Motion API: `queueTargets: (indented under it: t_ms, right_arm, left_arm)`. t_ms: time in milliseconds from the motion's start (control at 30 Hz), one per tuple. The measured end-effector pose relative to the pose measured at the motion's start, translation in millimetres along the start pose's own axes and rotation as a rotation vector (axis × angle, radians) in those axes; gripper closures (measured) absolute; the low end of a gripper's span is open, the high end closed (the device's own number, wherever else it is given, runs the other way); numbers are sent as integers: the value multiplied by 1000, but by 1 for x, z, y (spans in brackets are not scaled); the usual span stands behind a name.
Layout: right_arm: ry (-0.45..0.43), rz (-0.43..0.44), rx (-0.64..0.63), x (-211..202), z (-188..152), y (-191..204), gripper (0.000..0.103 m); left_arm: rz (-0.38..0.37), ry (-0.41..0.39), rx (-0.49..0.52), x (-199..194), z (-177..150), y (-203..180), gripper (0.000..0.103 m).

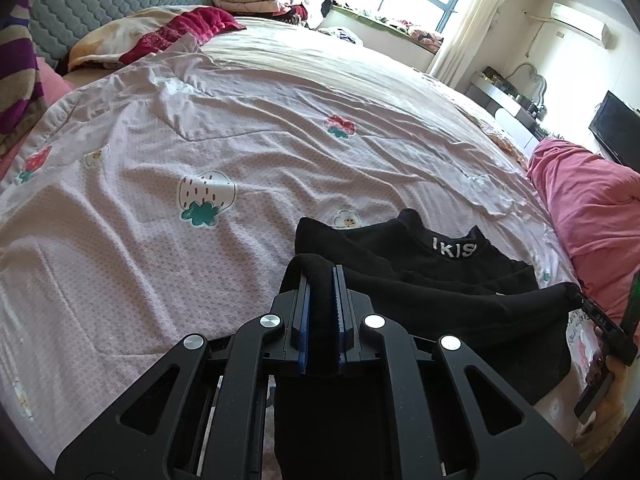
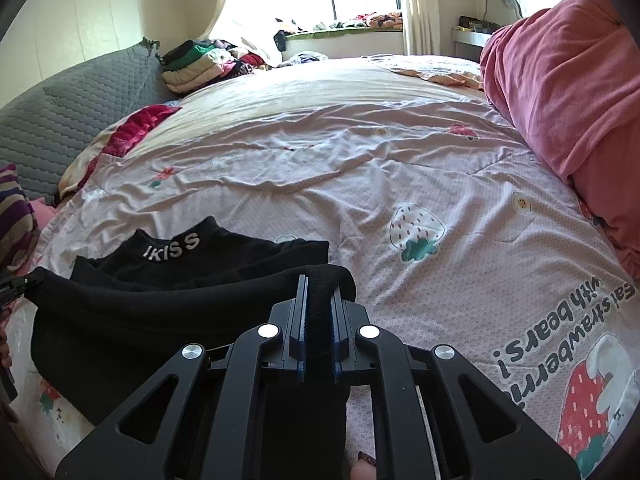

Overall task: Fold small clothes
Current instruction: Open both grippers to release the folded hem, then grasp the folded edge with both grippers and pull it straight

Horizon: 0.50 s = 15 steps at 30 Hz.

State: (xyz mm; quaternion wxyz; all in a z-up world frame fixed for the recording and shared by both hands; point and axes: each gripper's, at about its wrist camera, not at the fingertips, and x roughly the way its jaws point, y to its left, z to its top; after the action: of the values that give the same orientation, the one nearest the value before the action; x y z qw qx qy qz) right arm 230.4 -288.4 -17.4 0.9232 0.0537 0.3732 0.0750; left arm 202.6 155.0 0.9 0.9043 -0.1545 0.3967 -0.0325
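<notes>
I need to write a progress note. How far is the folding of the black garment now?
Done: the collar part of the black garment already lies flat on the bed cover. In hand: the left gripper and the right gripper are each shut on one end of its near edge, held stretched between them above the cover. Left: laying that edge over the flat part and releasing; no finished fold shows yet.
</notes>
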Motion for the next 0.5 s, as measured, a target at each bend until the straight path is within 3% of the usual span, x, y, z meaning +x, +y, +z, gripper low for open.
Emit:
queueTargets:
  t_ms: [167,200,233,267,300,500]
  right_arm:
    - [8,-9,2,6,-2,-1,94]
    - [9,-17,-2,7,-3,-1,88]
    - [6,-39,-12,8,-4,0,84]
    - [6,-48,-19,8,-5,0,72]
    - [6,-51,-29,8,-6,0,63]
    - [-29,-86,-61,-7,-8,2,61]
  left_arm:
    - [0,9,-1,9,0,2,96]
    - [3,8,-1,10,-1,2,94]
    - [17,4,-1,10,-1,2,78]
    - [46,-8,2,8,-1,3,60]
    - [56,-20,-2,5,-1,4,56]
    - [61,-91,-4,-25,2,2,55]
